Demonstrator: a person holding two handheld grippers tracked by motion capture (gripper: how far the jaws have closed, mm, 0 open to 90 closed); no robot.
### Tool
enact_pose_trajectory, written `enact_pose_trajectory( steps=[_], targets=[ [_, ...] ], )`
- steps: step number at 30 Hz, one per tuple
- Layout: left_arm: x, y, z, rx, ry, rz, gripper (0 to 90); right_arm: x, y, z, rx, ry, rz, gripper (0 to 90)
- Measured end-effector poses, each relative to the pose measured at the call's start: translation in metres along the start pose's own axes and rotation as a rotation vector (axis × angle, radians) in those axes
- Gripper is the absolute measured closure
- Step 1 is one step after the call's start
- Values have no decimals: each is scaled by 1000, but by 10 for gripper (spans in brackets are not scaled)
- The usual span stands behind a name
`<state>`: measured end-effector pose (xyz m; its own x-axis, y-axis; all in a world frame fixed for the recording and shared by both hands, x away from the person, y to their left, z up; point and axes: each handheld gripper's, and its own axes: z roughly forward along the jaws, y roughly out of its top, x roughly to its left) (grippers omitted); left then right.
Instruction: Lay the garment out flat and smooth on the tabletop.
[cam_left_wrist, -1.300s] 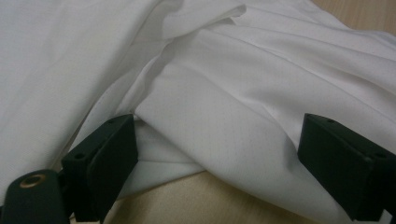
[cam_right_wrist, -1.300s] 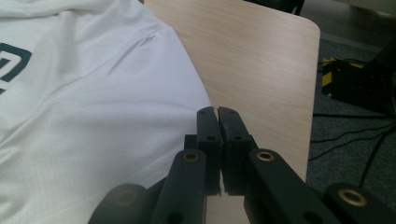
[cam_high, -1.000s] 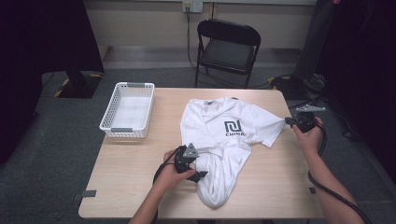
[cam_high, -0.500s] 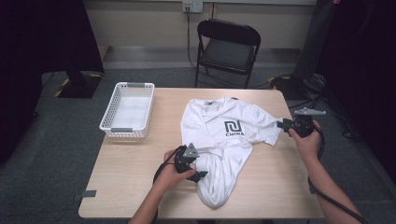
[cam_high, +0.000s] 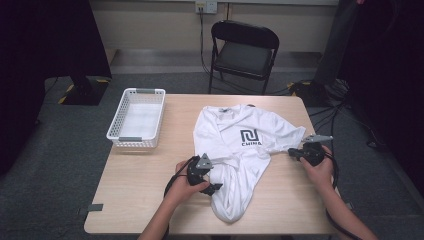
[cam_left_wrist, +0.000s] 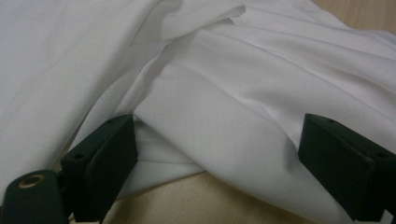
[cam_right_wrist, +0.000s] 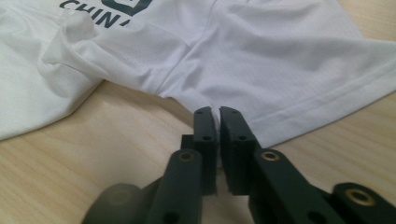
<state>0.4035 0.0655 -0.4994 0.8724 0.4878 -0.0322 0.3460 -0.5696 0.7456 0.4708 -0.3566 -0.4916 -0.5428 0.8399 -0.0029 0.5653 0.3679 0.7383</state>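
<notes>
- A white short-sleeved T-shirt with a dark logo and the word "CHINA" on the chest (cam_high: 240, 145) lies on the light wooden table (cam_high: 140, 185), right of the table's middle, its collar toward the far edge.
- The shirt's lower part is gathered into a rumpled, narrowing bundle that runs toward the near edge of the table and ends in a rounded fold.
- The left gripper (cam_high: 210, 181), black with a grey three-cornered plate on top, rests at the left side of that bundle, just beside the cloth, held in the person's left hand (cam_high: 182, 187).
- In the left gripper view its jaws stand wide apart, with folds of the white shirt (cam_left_wrist: 219, 93) lying between them; the pads do not press on the cloth.
- The right gripper (cam_high: 291, 151) sits at the right side of the table, at the hem of the shirt's right sleeve, held in the person's right hand (cam_high: 317, 167).
- In the right gripper view its jaws are together, with only a thin slit between the pads; they have just been closing. Their tips (cam_right_wrist: 215, 112) reach the sleeve's hem (cam_right_wrist: 322, 105), but whether any cloth is pinched between them cannot be told.
- A white plastic mesh basket (cam_high: 118, 120) stands on the far left part of the table, well apart from the shirt.
- A black folding chair (cam_high: 242, 50) stands on the grey floor beyond the far edge of the table.
</notes>
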Motion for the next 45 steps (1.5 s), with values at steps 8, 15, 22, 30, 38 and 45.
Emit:
enact_pose_trajectory(
  steps=[8,15,22,30,38,45],
  targets=[
    [-2,1,1,7,6,1,107,-12,-7,-8,-6,13,14,888],
    [-7,5,2,30,0,24,108,-21,-16,-19,7,7,12,888],
    [-15,10,7,53,-8,60,104,-27,-25,-29,10,-16,16,888],
    [-19,12,11,49,-15,68,100,-33,-32,-37,6,-20,36,888],
    [-19,12,11,49,-15,68,98,-21,-28,-44,-56,18,33,678],
    [-18,10,11,32,-21,68,99,17,-8,-44,-99,116,27,313]
  ],
)
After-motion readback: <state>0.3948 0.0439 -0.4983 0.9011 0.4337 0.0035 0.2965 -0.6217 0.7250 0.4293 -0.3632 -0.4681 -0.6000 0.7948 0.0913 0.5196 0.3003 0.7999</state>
